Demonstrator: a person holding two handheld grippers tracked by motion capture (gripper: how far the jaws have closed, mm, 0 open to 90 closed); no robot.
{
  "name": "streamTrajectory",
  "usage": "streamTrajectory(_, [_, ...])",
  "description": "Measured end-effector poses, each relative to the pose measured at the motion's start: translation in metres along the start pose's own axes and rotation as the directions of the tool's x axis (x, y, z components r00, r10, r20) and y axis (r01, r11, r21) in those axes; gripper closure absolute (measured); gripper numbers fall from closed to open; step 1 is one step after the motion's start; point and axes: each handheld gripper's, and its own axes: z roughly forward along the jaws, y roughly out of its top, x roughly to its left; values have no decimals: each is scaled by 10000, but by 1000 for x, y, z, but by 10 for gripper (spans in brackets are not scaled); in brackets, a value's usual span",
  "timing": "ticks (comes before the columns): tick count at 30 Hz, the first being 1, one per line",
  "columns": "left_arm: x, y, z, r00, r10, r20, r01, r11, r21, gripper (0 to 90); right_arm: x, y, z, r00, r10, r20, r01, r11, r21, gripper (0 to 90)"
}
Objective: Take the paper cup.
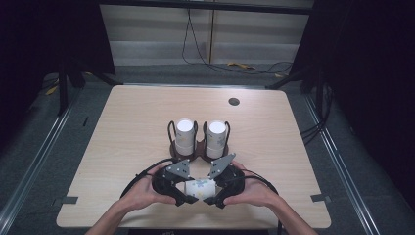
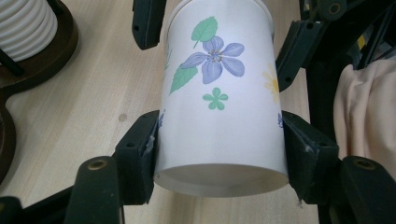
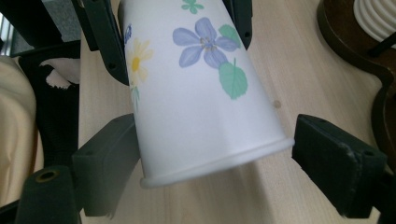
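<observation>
Paper cup [image 1: 200,187] with flowers, lying sideways between both grippers just above the tabletop [image 1: 127,127] | left hand-held gripper [image 2: 219,140] pinching its base end | right hand-held gripper [image 3: 210,149] spread, one pad clear of the rim | looks like a mid-handover; cup's not yet on the holder [image 1: 198,147] stacks

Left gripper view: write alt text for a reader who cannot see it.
A white paper cup printed with a purple flower and green leaves lies sideways above a pale wooden table, clamped near its base between the left gripper's two black jaws. The right gripper's jaws flank its far end, and a dark wooden stand holding ribbed white cups sits at upper left.
</observation>
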Motion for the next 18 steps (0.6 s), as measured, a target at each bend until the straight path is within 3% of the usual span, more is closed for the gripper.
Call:
streamTrajectory(8, [-1,-4,0,9998,-213,62,214,9993,-306,358,0,-12,-7,9979,650,-5,-648,9941,-873,152])
streamTrajectory(12, [0,-6,1,9995,-292,92,296,9985,-455,358,1,-15,-10,9974,711,75,-699,9923,-1026,152])
streamTrajectory(18, [-2,-9,-6,9981,-597,-154,577,9922,-1104,358,3,-23,-13,9946,1026,159,-992,9845,-1448,148])
